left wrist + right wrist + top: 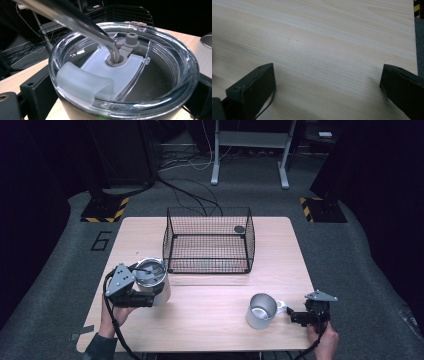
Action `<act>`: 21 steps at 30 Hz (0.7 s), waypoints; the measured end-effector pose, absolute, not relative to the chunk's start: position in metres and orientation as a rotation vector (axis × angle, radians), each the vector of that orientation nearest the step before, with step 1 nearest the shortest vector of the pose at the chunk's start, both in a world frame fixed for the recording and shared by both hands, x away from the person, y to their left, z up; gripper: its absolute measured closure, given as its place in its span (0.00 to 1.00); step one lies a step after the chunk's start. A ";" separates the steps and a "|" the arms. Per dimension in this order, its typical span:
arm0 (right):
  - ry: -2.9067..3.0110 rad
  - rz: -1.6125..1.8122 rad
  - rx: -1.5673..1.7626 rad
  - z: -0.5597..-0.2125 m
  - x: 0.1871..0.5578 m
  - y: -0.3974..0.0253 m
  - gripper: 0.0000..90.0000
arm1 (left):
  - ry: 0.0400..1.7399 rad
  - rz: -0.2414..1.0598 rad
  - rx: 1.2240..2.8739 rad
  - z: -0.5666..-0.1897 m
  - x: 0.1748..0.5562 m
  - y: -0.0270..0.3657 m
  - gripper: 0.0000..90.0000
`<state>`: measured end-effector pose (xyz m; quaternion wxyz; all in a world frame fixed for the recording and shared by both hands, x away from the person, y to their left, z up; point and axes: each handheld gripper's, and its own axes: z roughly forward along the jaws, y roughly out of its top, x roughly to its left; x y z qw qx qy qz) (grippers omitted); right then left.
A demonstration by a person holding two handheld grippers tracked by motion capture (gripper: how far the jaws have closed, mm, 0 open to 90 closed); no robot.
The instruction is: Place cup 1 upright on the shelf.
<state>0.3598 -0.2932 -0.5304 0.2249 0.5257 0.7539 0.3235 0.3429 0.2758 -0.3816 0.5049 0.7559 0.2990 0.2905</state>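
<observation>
- The left gripper (145, 292) clamped the steel tumbler with clear lid and bent straw (152, 279) near the wooden table's (210, 320) left edge.
- The right gripper (295, 315), jaws spread wide, lay low beside the open metal mug (261, 311).

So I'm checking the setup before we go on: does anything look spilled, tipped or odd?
Nothing stands out. The lidded tumbler stands upright between the left claw's jaws, the metal mug stands upright near the open right claw, and the wire basket sits square. No spills on the table.
</observation>
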 end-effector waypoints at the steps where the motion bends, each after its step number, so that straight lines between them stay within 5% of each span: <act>1: 2.080 0.893 1.450 -0.530 0.360 -0.293 0.00 | 0.720 0.695 1.828 -0.380 0.343 0.275 0.05; 21: 2.082 0.890 1.447 -0.530 0.360 -0.293 0.00 | 0.621 0.663 1.875 -0.361 0.367 0.243 0.05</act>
